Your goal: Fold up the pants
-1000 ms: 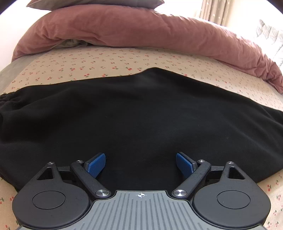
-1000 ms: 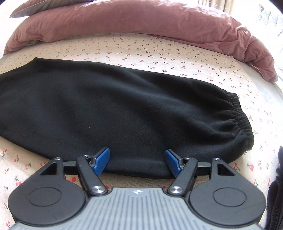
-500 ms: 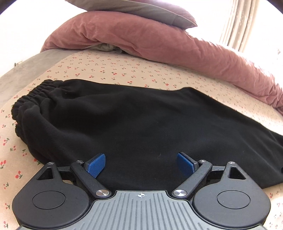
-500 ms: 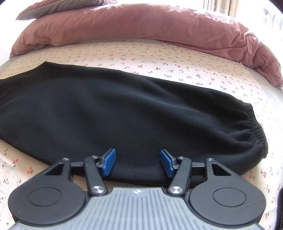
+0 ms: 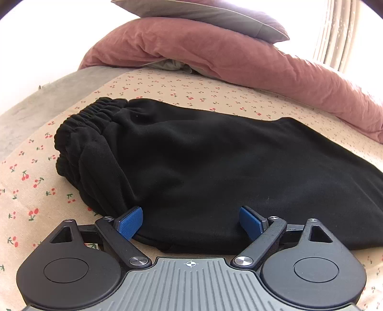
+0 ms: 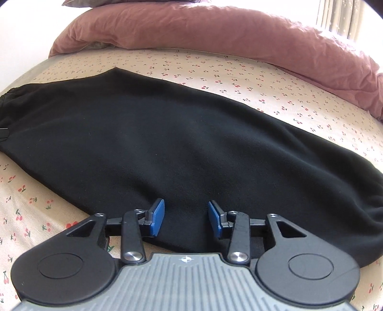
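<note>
On the bed (image 5: 186,86), across its cherry-print sheet, the black pants (image 5: 215,172) are lying flat, stretched sideways below the heaped pink duvet (image 5: 239,55) and the grey pillow (image 5: 215,16) on top of it. They are looking already doubled lengthwise, one leg over the other, though the dark cloth is hiding the layers, so that is a judgement. The gathered waistband (image 5: 93,114) is sitting at the left end in the left wrist view; the elastic cuff (image 6: 368,201) is showing at the far right edge in the right wrist view.

The left tongs (image 5: 191,223) are standing wide and released, hovering at the near edge of the pants close to the waistband end, their blue pads (image 5: 130,222) pressing on nothing. The right tongs (image 6: 186,219) have just been closing and are standing partly narrowed over the near hem toward the cuff end; cloth is lying below and between the pads, but no pinch is showing, so they are gripping nothing yet.

Judging from this, the crosswise folds, cuff toward waistband, are remaining to be done, and both near-edge grasps are still lacking.
</note>
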